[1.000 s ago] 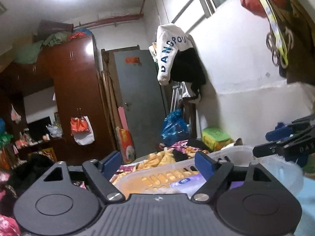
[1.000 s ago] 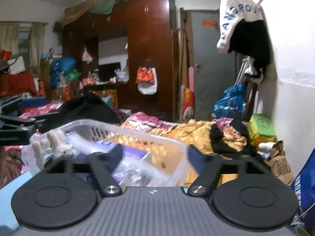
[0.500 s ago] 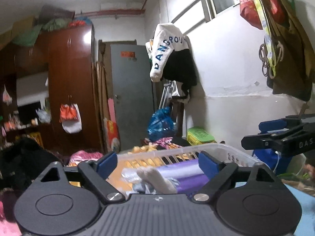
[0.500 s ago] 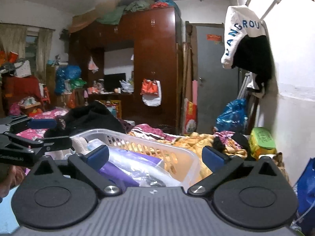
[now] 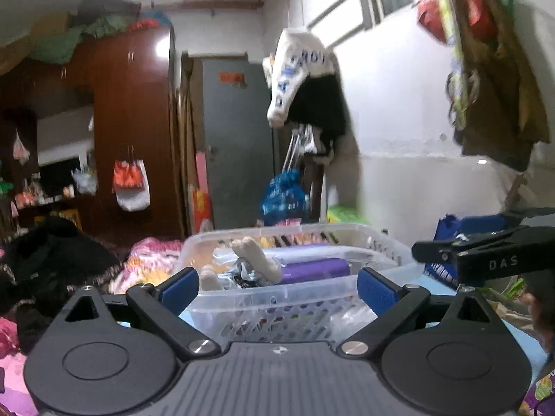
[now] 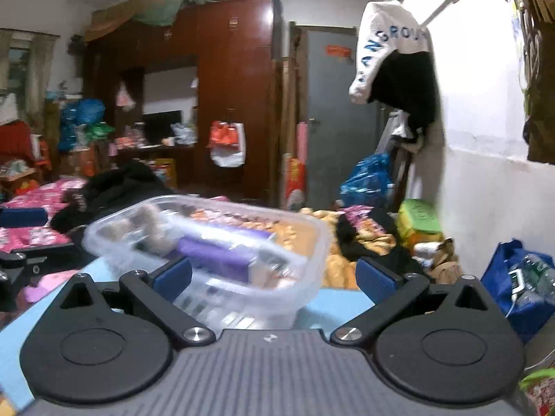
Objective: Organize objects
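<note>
A clear plastic basket [image 5: 277, 298] stands on a light blue tabletop [image 6: 336, 305], holding a purple roll [image 5: 312, 267], a white soft toy [image 5: 256, 256] and plastic-wrapped items. It also shows in the right wrist view [image 6: 305, 242], with the purple roll [image 6: 215, 256] inside. My left gripper [image 5: 277, 286] is open, its blue pads either side of the basket's near wall, apart from it. My right gripper [image 6: 274, 274] is open and empty, just short of the basket's near side. The right gripper also shows in the left wrist view [image 5: 485, 253] to the right of the basket.
A bed with orange and pink bedding [image 6: 347, 242] and black clothes [image 6: 114, 187] lies beyond the table. A blue bag [image 6: 520, 287] sits at the right by the white wall. A dark wardrobe [image 6: 229, 97] and a grey door [image 6: 333, 121] stand at the back.
Both grippers have pulled back and risen from the basket, so its rim and contents sit lower and farther away. The right gripper's jaws stand open and clear of the basket.
</note>
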Motion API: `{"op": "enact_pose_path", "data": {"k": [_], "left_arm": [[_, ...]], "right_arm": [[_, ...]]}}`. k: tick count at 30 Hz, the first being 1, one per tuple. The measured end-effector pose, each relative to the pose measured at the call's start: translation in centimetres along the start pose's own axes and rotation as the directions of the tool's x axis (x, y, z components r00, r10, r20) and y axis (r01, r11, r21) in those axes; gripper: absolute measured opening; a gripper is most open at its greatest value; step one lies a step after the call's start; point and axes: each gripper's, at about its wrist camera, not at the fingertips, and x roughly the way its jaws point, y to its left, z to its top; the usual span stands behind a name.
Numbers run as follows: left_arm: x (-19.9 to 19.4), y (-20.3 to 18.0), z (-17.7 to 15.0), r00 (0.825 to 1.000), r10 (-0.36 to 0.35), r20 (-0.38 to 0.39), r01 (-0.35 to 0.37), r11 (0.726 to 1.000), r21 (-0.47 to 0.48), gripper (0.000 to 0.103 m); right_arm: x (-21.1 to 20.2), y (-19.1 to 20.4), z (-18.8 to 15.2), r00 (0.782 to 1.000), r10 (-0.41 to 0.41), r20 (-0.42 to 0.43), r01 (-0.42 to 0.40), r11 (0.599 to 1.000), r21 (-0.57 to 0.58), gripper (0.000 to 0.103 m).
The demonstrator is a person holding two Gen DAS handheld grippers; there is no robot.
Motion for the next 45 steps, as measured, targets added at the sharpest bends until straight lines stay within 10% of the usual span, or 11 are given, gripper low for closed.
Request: {"op": "enact_pose_path", "data": {"k": [7,45], "left_arm": [[-4.5,-0.5,-3.1,0.999,0.007,0.034,-0.003,0.994,-0.109,0.099],[-4.4,-3.9,-4.1,0.999,0.017,-0.042,-0.021,0.996,-0.087,0.099]], "right_arm": [[-3.2,1.0,-2.7,0.999,0.038,0.006,-0.038,0.999,0.032,0.103],[-5.6,0.9,-5.2,0.999,0.046,0.017,-0.048,0.993,0.108,0.103]]}}
